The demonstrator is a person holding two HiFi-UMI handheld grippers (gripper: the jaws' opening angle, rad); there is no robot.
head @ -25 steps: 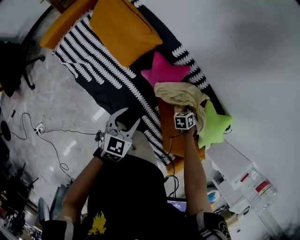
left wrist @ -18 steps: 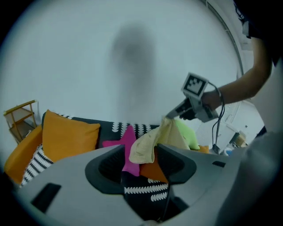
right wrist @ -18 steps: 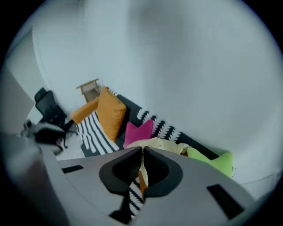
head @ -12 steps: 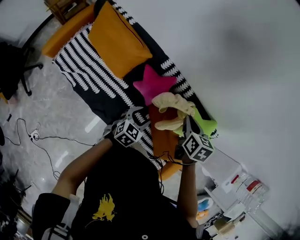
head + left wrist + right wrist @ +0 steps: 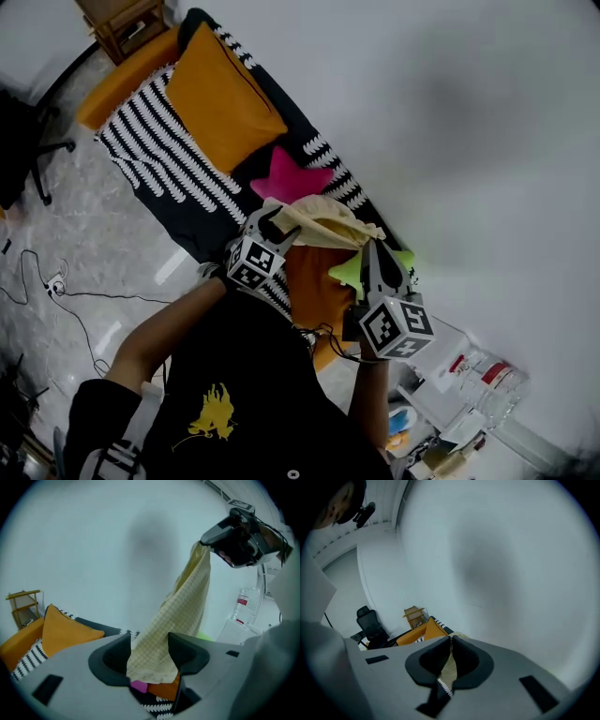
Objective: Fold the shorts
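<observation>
The shorts (image 5: 323, 220) are pale yellow checked cloth, lifted off the cushions and stretched between both grippers. My right gripper (image 5: 375, 247) is shut on one edge of them; in the right gripper view the cloth (image 5: 449, 670) and its zip run through the closed jaws of my right gripper (image 5: 451, 641). In the left gripper view the shorts (image 5: 187, 602) hang down from the right gripper (image 5: 206, 543) at the top right. Their lower end drops into the gap of my left gripper (image 5: 149, 644), whose jaws stand apart around it. In the head view my left gripper (image 5: 279, 223) sits at the cloth's left end.
Below lies a sofa with a black-and-white striped cover (image 5: 178, 159), a big orange cushion (image 5: 220, 98), a pink star cushion (image 5: 286, 178), a green star cushion (image 5: 352, 269) and an orange cushion (image 5: 314, 291). An office chair (image 5: 19, 141) stands left; bottles (image 5: 487, 380) at lower right.
My right gripper has risen with the shorts, pulling them up off the cushions. My left gripper has moved up and right to the hanging end of the cloth.
</observation>
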